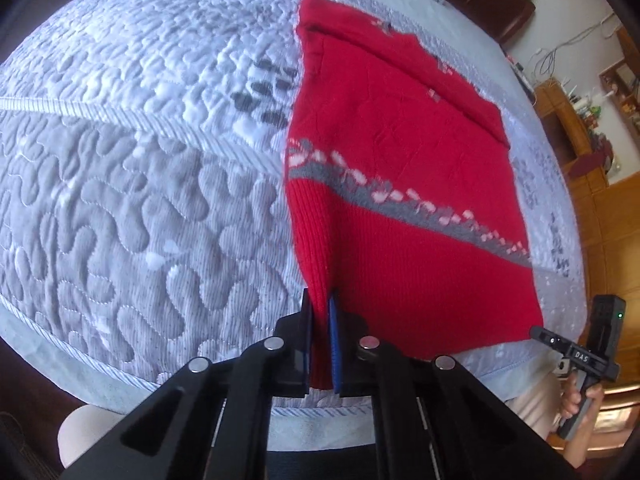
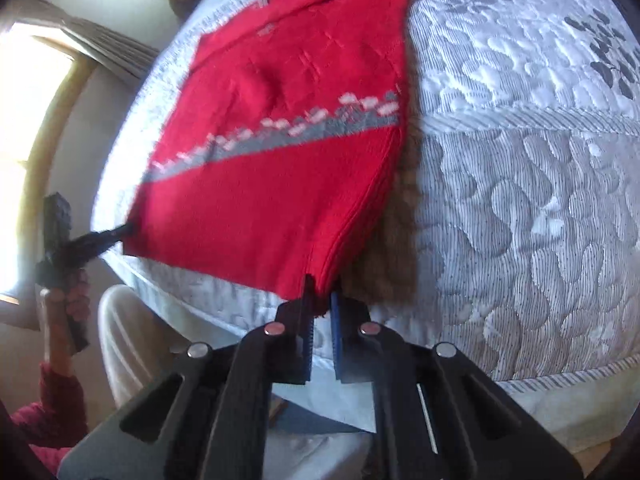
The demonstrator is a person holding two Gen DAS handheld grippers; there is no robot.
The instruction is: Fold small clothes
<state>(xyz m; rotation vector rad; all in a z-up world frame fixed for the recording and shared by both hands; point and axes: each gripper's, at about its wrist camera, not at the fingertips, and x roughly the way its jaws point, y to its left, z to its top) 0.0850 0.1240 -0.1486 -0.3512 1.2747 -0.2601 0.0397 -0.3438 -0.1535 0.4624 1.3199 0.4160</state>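
Note:
A red knit sweater (image 1: 400, 168) with a grey and white patterned band lies on the quilted bed, its near hem lifted. My left gripper (image 1: 320, 304) is shut on the hem's left corner. My right gripper (image 2: 320, 292) is shut on the hem's right corner of the same sweater (image 2: 280, 152). The right gripper also shows in the left wrist view (image 1: 538, 332), at the sweater's other corner. The left gripper shows in the right wrist view (image 2: 124, 230), pinching the far corner. The hem hangs between both grippers above the bed's front edge.
The quilted grey-and-white bedspread (image 1: 140, 168) covers the bed; its front edge runs just under the grippers. Wooden furniture (image 1: 592, 168) stands to the right of the bed. A bright window (image 2: 28, 128) is on the left. A white chair or stool (image 2: 128, 340) stands beside the bed.

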